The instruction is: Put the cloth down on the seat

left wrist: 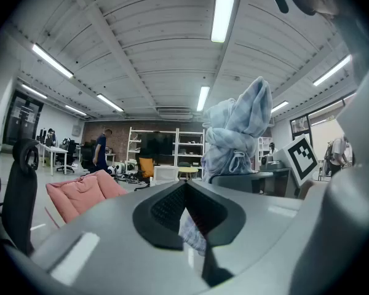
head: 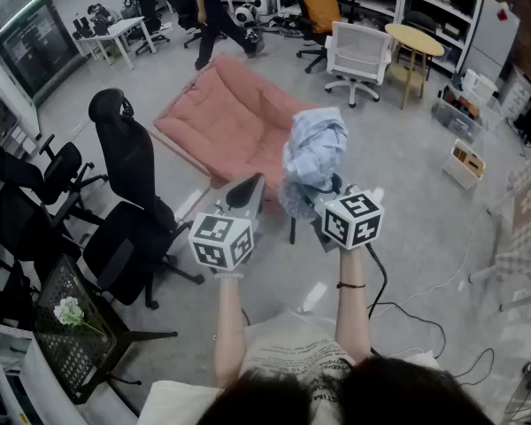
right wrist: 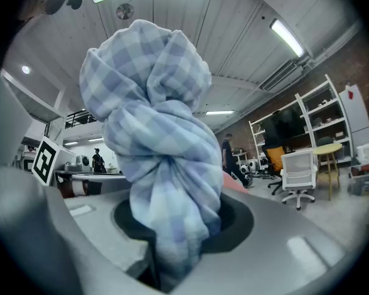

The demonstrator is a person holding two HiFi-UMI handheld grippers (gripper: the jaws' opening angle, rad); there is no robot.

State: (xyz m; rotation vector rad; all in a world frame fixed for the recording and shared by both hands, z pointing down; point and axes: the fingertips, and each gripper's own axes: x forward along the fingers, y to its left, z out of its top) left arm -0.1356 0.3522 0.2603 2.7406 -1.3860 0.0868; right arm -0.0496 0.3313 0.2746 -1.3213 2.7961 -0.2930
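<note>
The head camera looks steeply down from above the person onto the left gripper (head: 246, 187) and right gripper (head: 311, 202), with the pink seat (head: 230, 118) beyond. Each gripper camera sits close behind its own jaws, facing level across the room. All three views share the cloth (head: 314, 153), nearest in the right gripper view.

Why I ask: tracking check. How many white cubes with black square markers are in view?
2: one cube on the left gripper, another on the right gripper below the blue checked cloth. None looks hidden.
</note>
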